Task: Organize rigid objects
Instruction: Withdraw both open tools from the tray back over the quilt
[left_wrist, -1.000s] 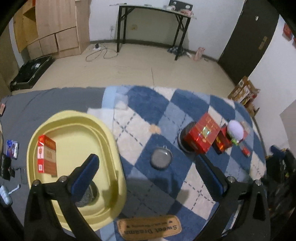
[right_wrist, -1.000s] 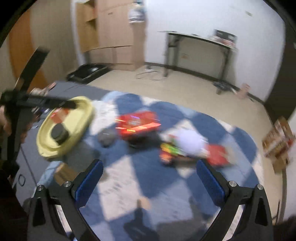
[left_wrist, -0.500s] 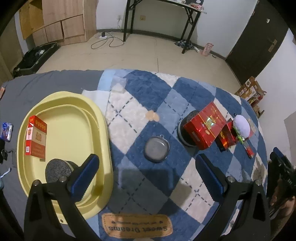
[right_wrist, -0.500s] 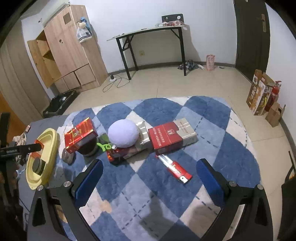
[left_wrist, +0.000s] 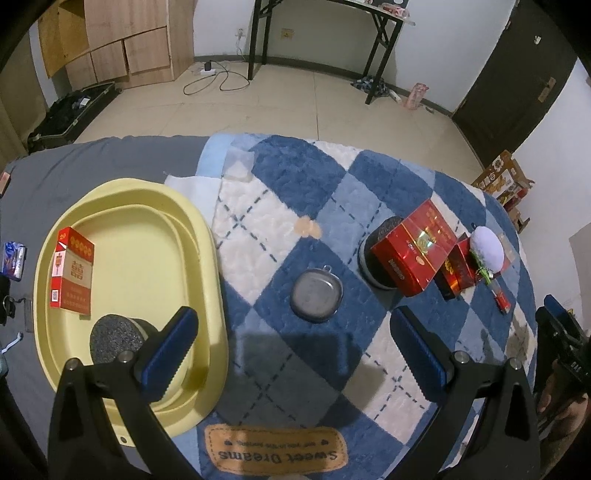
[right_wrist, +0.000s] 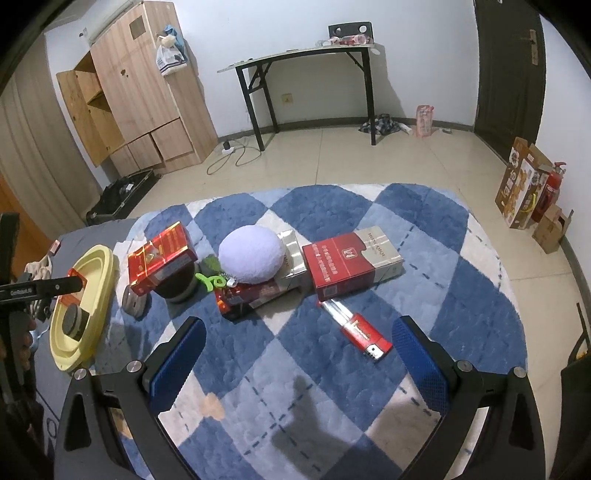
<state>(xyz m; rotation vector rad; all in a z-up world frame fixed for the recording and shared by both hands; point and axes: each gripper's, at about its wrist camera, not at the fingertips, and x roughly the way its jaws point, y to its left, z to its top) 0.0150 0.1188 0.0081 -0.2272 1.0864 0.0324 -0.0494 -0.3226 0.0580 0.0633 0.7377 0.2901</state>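
Note:
A yellow oval tray (left_wrist: 207, 258) (right_wrist: 101, 280) lies at the left and holds a red cigarette pack (left_wrist: 72, 273) and a round grey puck (left_wrist: 112, 338). My left gripper (left_wrist: 295, 354) is open and empty above the rug, near a flat metal tin (left_wrist: 316, 295). A red box (left_wrist: 413, 251) (right_wrist: 160, 254) leans on a dark round container (left_wrist: 376, 254). My right gripper (right_wrist: 299, 358) is open and empty, short of a red lighter (right_wrist: 356, 328), a large red and white carton (right_wrist: 354, 260) and a white puff ball (right_wrist: 251, 254).
A blue and white checked rug (left_wrist: 332, 184) covers a grey bed sheet (left_wrist: 74, 166). A smaller red box (left_wrist: 456, 273) and a green clip (right_wrist: 210, 280) lie by the puff ball. Beyond are a wooden cupboard (right_wrist: 136, 92), a black desk (right_wrist: 306, 62) and cardboard boxes (right_wrist: 524, 188).
The left gripper has drawn back and up over the tray edge, and the grey puck now lies in the tray. The right gripper swung right and settled facing the lighter and carton.

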